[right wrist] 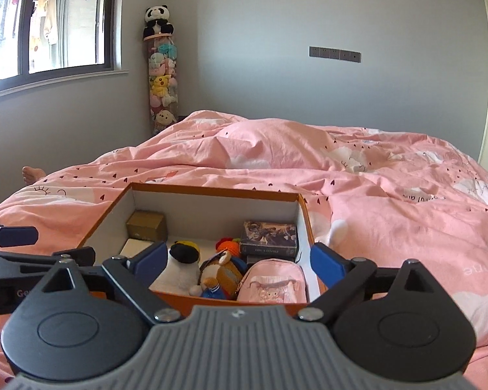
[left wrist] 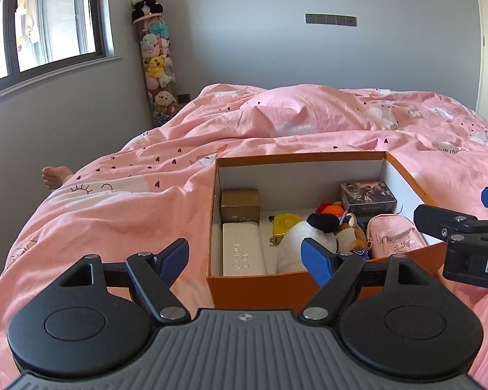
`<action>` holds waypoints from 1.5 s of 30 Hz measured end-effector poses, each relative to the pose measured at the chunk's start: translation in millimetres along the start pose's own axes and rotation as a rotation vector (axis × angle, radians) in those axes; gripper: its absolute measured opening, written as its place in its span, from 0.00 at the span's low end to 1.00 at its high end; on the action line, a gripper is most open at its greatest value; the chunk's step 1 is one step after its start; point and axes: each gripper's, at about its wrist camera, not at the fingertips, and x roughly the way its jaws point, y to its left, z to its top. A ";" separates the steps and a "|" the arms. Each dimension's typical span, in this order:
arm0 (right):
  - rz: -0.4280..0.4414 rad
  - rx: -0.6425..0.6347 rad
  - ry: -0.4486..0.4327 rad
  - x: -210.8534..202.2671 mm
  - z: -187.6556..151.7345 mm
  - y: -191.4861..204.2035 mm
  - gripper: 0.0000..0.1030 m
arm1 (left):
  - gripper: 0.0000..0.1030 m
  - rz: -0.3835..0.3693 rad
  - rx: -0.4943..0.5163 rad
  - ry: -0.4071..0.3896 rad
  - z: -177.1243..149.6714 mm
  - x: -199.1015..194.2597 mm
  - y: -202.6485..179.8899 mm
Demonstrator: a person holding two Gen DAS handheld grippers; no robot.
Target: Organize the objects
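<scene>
Orange box (left wrist: 263,287) sits open on the pink duvet (left wrist: 130,201), low and centre-right in the left wrist view, low and centre in the right wrist view, and it is already well stocked. Along its left side, a gold box (left wrist: 240,204) at the back with a white case (left wrist: 243,253) in front of it. A yellow item (left wrist: 284,224) lies mid-floor, just behind a white plush with a black cap (left wrist: 304,243). A brown plush (left wrist: 353,232) is squeezed in beside that, a pink pouch (left wrist: 395,235) takes the near right corner, a dark printed box (left wrist: 367,196) stands at the back right, and an orange knitted toy (left wrist: 332,209) peeks out just left of it.

Left gripper (left wrist: 249,256) hangs over the box's near left corner, jaws spread wide, nothing between them. Right gripper (right wrist: 239,258) hovers at the near wall, jaws released and empty too, framing the plush toys and pouch from above.

Upper left of both views: a window (left wrist: 48,22) and a tall clear tube of stuffed toys (left wrist: 157,65) with a panda (left wrist: 145,1) on top. A bare foot (left wrist: 56,175) pokes out at the duvet's left edge.
</scene>
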 end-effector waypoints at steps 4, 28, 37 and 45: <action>-0.001 0.027 0.039 7.1 -10.1 -3.6 0.92 | 0.89 -0.010 0.000 0.027 -5.7 5.2 -1.4; -0.005 0.084 0.101 14.3 -18.2 -11.8 0.93 | 0.89 -0.020 -0.022 0.081 -11.5 11.7 1.6; -0.006 0.083 0.113 15.9 -19.4 -11.0 0.93 | 0.89 -0.021 -0.024 0.081 -11.6 11.6 1.6; -0.006 0.084 0.114 15.9 -19.4 -10.6 0.93 | 0.89 -0.024 -0.027 0.081 -10.2 11.1 2.2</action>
